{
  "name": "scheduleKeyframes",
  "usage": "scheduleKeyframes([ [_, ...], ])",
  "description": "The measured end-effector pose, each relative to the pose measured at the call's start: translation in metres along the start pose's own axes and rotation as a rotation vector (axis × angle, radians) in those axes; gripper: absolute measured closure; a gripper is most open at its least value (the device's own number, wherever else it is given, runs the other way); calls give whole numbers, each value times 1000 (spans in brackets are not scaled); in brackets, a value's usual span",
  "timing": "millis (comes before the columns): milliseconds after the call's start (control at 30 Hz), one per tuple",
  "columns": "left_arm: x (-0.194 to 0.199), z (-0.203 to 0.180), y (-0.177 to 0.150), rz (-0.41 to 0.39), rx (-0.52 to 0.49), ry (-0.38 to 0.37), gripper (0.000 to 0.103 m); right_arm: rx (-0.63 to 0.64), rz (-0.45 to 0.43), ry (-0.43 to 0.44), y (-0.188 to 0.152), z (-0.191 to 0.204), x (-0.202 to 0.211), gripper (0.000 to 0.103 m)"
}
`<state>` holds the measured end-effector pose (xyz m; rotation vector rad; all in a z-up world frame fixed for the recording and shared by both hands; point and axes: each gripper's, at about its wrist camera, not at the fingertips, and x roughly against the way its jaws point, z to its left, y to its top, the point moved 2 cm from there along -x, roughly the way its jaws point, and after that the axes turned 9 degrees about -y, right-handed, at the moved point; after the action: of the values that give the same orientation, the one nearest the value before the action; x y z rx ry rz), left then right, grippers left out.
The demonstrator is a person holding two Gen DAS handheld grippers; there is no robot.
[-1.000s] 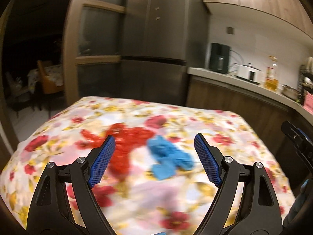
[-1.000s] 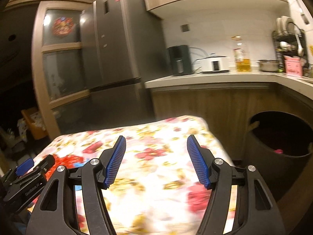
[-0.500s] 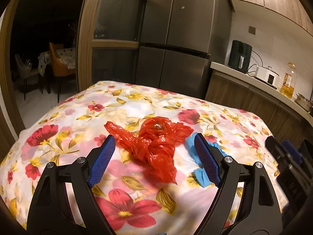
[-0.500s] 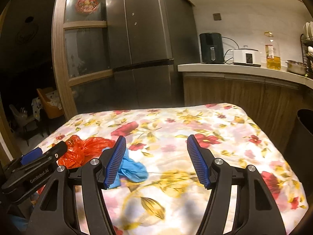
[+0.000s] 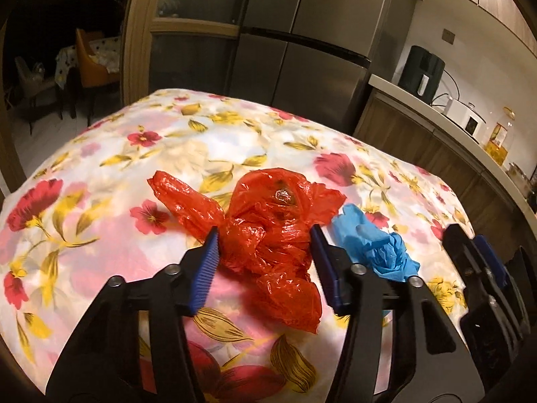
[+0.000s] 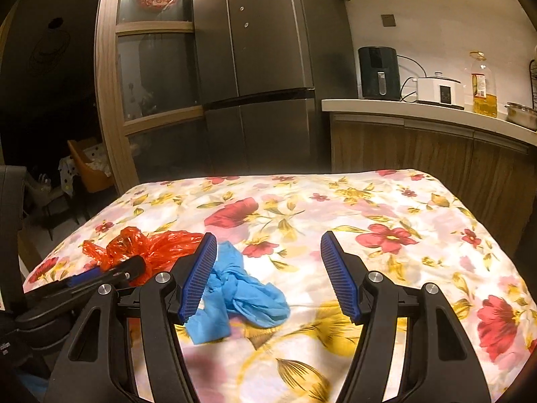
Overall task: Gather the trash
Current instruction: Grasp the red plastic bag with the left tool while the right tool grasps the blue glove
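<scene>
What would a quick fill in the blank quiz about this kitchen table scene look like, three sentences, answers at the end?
1. The left claw straddles a crumpled plastic bag whose colour is ____.
2. The crumpled glove beside that bag is coloured ____.
3. The right claw holds nothing; its jaws are ____.

Missing words: red; blue; open

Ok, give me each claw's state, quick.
Left claw: open, straddling the red bag, not yet clamped.
Right claw: open, holding nothing, blue glove beside one finger.
</scene>
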<state>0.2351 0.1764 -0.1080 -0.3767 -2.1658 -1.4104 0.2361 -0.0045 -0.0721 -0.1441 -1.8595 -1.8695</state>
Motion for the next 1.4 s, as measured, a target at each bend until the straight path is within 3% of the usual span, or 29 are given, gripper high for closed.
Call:
scheduleKeyframes([
  [233, -2, 4, -3, 2, 25, -44, 61, 29, 57, 12, -8, 10, -16, 39],
  [533, 7, 6, -2, -16, 57, -74, 62, 80, 102, 22, -18, 21, -26, 39],
  [700, 16, 4, -3, -30, 43, -70, 62, 118, 143, 31, -22, 28, -34, 52],
  [767, 21, 4, -4, -35, 39, -67, 62, 125, 163, 34, -23, 29, -37, 68],
  [933, 34, 6, -6, -47, 31, -52, 62, 116, 157, 42, -22, 27, -34, 88],
  [1400, 72, -16, -5, -98, -34, -48, 62, 30, 76, 33, -1, -7, 18, 94],
])
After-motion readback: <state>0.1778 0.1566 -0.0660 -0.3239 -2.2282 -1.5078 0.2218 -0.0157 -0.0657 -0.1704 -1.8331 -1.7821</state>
